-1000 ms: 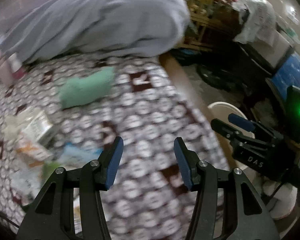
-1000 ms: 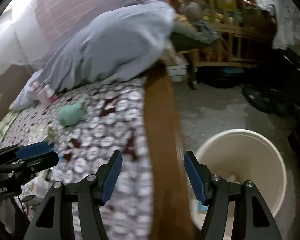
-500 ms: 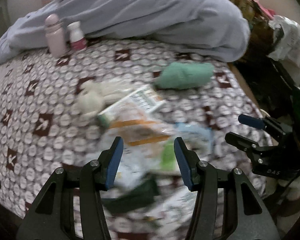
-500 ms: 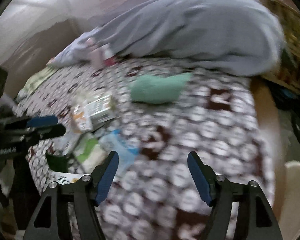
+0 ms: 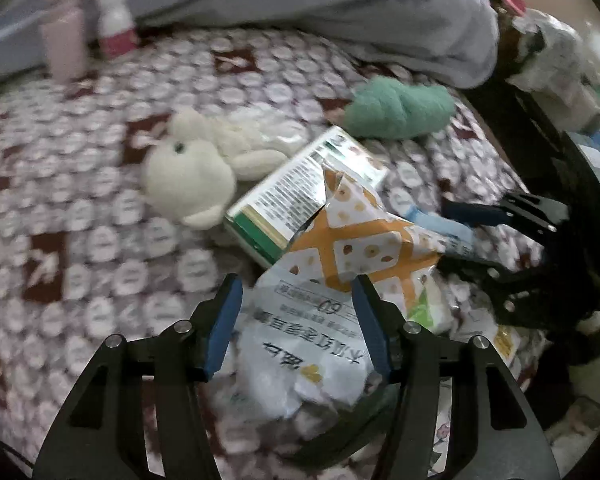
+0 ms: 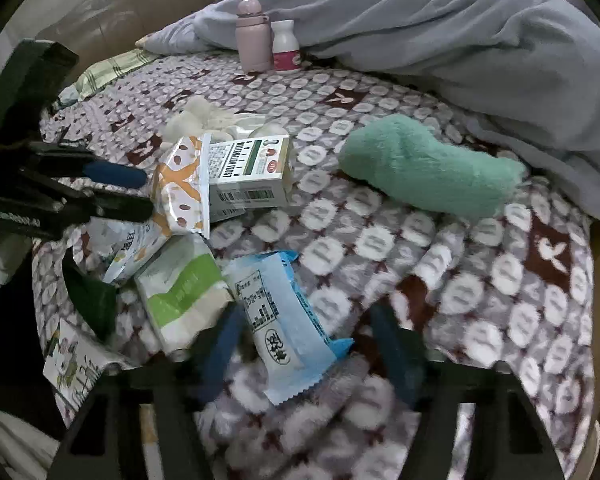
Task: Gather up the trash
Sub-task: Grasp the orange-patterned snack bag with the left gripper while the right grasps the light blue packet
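Trash lies in a heap on a patterned bedspread (image 5: 100,208). My left gripper (image 5: 296,320) is open, its fingers on either side of an orange-and-white snack bag (image 5: 340,264) that leans on a green-and-white carton (image 5: 300,188). My right gripper (image 6: 308,344) is open over a light blue wrapper (image 6: 280,320), with a green-and-white packet (image 6: 180,292) just to its left. The orange-and-white snack bag (image 6: 184,188) and the carton (image 6: 252,176) also show in the right wrist view, with the left gripper (image 6: 140,192) beside them.
A cream plush toy (image 5: 196,172), a green plush roll (image 6: 428,168), a pink bottle (image 6: 254,36) and a small white bottle (image 6: 286,50) sit on the bed. A grey blanket (image 6: 460,32) is piled at the back. A printed box (image 6: 76,364) and dark green wrapper (image 6: 92,300) lie at the left.
Both grippers swung from the bed's edge and the bucket on the floor to the trash heap and moved closer. The left gripper's fingers now flank the snack bag; the right is over the blue wrapper.
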`<state>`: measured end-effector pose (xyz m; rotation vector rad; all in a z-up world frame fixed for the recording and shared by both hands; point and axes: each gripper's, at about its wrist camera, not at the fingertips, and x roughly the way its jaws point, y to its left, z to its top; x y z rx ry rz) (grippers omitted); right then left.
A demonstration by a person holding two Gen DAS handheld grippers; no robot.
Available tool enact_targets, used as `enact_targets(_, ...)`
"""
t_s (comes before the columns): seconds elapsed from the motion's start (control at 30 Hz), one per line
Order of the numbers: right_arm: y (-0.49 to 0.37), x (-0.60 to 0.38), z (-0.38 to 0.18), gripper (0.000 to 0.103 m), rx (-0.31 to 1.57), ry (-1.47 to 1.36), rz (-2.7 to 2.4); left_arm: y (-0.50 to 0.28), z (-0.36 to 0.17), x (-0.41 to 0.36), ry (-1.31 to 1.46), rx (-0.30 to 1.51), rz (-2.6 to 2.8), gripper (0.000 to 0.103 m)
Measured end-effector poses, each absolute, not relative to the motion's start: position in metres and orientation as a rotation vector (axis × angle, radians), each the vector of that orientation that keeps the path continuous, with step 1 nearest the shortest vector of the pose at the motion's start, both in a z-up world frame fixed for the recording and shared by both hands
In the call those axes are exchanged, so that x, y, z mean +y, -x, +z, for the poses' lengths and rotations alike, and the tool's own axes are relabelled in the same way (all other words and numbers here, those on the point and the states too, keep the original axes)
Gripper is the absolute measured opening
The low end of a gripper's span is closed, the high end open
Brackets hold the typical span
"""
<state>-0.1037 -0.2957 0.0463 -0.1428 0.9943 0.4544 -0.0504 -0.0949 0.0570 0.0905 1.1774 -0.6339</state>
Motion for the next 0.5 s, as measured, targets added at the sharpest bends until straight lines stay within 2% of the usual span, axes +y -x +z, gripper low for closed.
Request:
enact_targets(0.1, 0.101, -0.295, 0.044, 0.042, 0.987, 0.130, 0.458, 0.045, 0.054, -0.104, -0.105, 1.180, -0.696, 0.056)
enact_targets(0.37, 0.110, -0.308, 0.054, 0.033, 0.962, 0.087, 0.434, 0.033, 0.050, -0.121, -0.069, 1.214, -0.776, 0.054)
enact_targets(0.4, 0.111, -0.312, 0.055, 0.033, 0.959, 0.077, 0.425, 0.036, 0.051, -0.126, -0.099, 1.212, -0.773, 0.050)
enact_targets(0.47, 0.114, -0.320, 0.057, 0.033, 0.955, 0.053, 0.409, 0.042, 0.053, -0.134, -0.153, 1.210, -0.754, 0.027)
enact_targets(0.5, 0.116, -0.324, 0.058, 0.033, 0.952, 0.042, 0.397, 0.044, 0.056, -0.136, -0.164, 1.210, -0.747, 0.023)
